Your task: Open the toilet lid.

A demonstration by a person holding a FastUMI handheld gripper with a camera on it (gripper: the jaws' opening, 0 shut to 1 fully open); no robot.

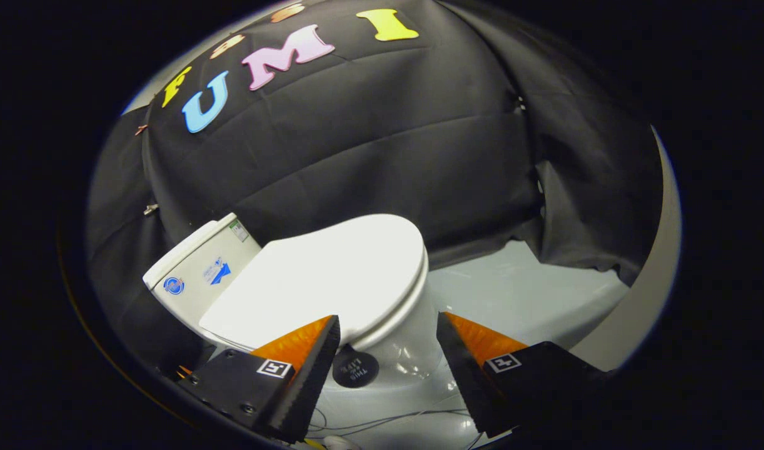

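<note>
Hand-held gripper (388,325) hovers with fingers spread wide and gripping nothing, the closed toilet lid (332,275) lying flat just ahead, its front edge between the fingertips, cistern (197,272) beyond.

Camera on claw (388,325), tilted, looking down close at toilet lid (332,275).

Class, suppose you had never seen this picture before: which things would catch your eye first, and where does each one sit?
The white toilet lid, down flat over the bowl, lies just beyond the fingers. The open gripper hangs near its front rim, touching nothing. The tank stands behind the lid, against the cloth wall.
</note>
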